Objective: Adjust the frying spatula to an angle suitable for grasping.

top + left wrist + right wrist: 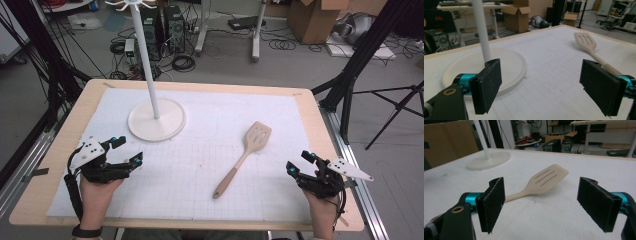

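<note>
Left gripper (128, 151) jaws spread, near left. Right gripper (299, 163) jaws spread, near right. Slotted spatula (243, 157) lies between them; white stand (156, 119) far left.

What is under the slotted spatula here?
The spatula lies flat on the white gridded mat covering the wooden table. The patch of mat beneath it is hidden, apart from slivers seen through the blade's slots.
</note>
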`<state>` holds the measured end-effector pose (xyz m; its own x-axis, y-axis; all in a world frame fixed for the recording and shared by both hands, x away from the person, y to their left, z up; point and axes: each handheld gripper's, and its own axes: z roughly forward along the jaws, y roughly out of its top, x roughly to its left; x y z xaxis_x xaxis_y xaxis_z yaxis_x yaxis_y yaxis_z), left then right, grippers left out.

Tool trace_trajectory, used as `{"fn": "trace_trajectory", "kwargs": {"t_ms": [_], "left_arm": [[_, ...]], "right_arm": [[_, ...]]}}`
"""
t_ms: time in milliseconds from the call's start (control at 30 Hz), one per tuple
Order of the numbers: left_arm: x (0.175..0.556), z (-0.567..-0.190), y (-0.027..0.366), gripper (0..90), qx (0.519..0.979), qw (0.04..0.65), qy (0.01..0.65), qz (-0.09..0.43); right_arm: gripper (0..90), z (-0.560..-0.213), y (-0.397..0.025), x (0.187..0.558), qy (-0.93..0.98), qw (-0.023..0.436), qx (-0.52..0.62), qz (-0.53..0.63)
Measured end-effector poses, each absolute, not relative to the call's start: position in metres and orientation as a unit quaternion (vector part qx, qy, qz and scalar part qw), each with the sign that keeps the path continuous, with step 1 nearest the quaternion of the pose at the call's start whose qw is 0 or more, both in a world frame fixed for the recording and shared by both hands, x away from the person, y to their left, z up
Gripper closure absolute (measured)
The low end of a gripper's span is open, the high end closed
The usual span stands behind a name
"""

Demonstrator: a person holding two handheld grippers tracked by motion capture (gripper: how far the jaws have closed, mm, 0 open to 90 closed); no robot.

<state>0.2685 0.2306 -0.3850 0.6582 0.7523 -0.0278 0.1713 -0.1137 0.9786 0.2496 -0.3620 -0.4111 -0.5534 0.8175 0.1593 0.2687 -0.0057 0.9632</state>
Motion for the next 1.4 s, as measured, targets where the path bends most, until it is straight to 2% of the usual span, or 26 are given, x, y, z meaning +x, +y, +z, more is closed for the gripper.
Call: {"fn": "trace_trajectory", "kwargs": {"t_ms": [267, 767, 1400], "left_arm": [[0.270, -0.377, 0.196, 18.3, 0.722, 0.579, 0.292, 0.243], [0.278, -0.377, 0.138, 17.7, 0.738, 0.581, 0.267, 0.215], [0.288, -0.387, 0.067, 21.3, 0.762, 0.560, 0.276, 0.171]], "right_arm": [[21.2, -0.410, -0.361, 0.249, 0.663, 0.240, 0.405, 0.582], [21.3, -0.412, -0.361, 0.250, 0.665, 0.240, 0.405, 0.580], [21.5, -0.412, -0.360, 0.251, 0.666, 0.240, 0.406, 0.578]]}}
